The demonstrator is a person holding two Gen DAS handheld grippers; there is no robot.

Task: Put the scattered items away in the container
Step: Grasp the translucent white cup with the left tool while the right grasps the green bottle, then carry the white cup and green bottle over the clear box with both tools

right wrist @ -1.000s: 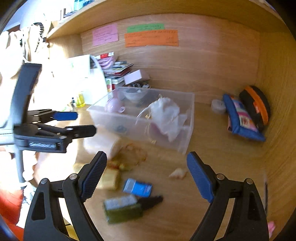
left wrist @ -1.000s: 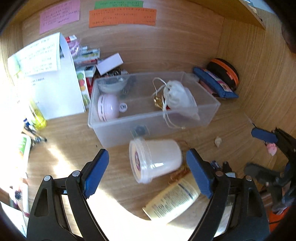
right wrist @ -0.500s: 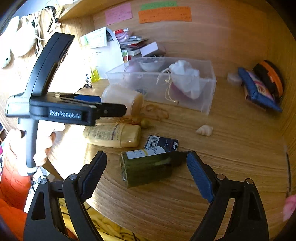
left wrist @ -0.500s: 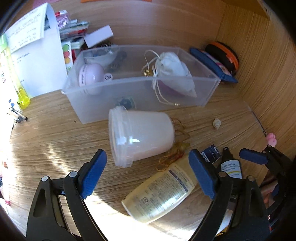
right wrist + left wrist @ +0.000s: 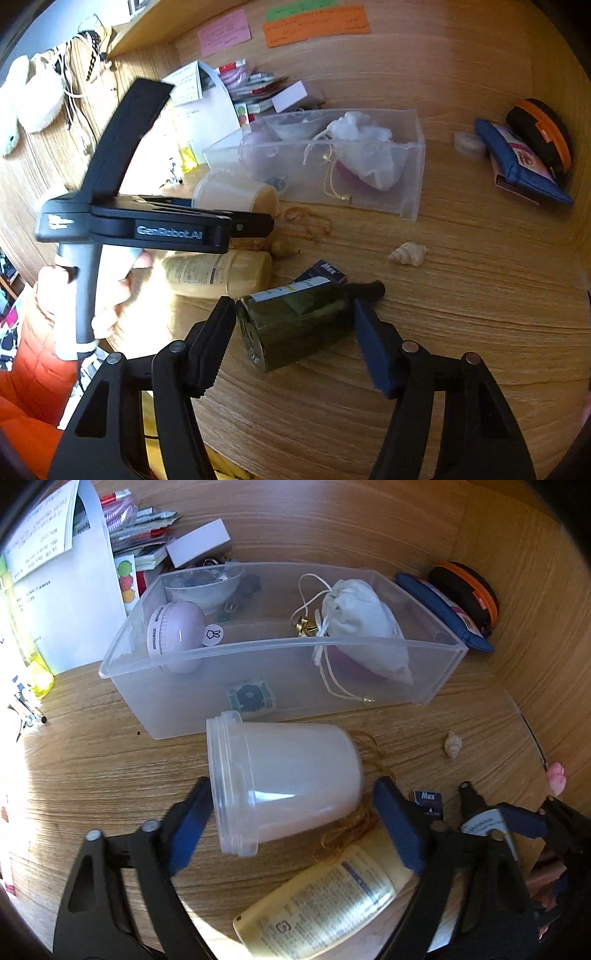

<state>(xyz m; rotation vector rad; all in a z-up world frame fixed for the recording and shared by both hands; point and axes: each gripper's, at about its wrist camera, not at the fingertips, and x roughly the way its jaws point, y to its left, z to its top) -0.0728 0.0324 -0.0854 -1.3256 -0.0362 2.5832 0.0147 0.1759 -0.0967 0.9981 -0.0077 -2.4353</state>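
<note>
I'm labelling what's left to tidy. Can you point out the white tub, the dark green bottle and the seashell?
white tub (image 5: 295,771), left wrist view, middle of its side wall.
dark green bottle (image 5: 295,319), right wrist view, middle of its body.
seashell (image 5: 408,254), right wrist view, its centre.

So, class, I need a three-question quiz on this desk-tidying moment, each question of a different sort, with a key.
1. True or false: the white plastic tub stands upright on the desk.
2. Which item lies between the fingers of the right gripper? A) the seashell B) the dark green bottle C) the cream lotion bottle
3. Name one item already inside the clear container.

Key
1. False: it lies on its side, between the closing fingers of the left gripper.
2. B; those fingers are closing too.
3. The white drawstring pouch, or the pink round case.
</note>
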